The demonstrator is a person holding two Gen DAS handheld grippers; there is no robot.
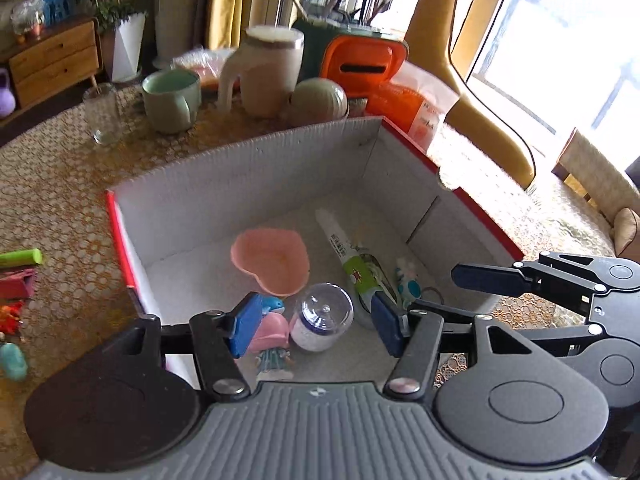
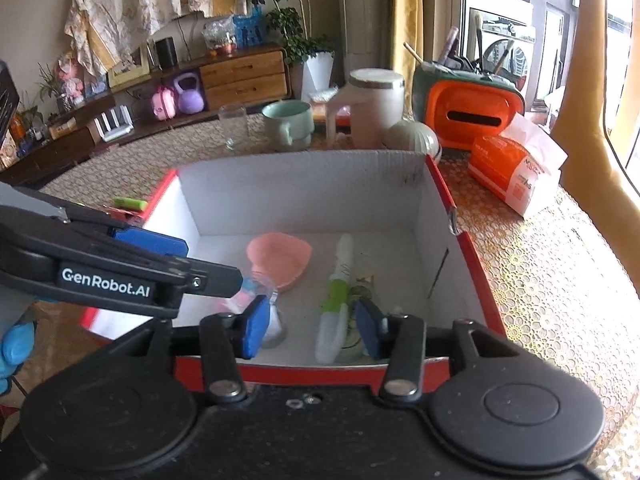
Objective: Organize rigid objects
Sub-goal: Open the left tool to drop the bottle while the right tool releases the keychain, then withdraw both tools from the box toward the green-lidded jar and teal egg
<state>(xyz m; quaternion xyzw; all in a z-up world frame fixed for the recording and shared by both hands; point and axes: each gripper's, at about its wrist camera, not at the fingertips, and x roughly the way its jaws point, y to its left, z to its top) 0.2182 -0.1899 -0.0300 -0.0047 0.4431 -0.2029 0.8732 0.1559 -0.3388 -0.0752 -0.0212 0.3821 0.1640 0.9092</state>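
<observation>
Patterned counter is occupied by the box; both claws, left claw and right claw, are held partly open and empty above it, items apparently released inside.

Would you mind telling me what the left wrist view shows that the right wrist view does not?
Only the left wrist view shows the pink-haired figurine in the box's near corner, the clear round-topped jar seen whole, and a small blue-and-white toy by the tube.

Only the right wrist view shows the sideboard's purple kettlebell and a blue-gloved hand.

Both show the white box, the pink heart dish, the green-and-white tube, and the left gripper and right gripper with jaws open, holding nothing.
</observation>
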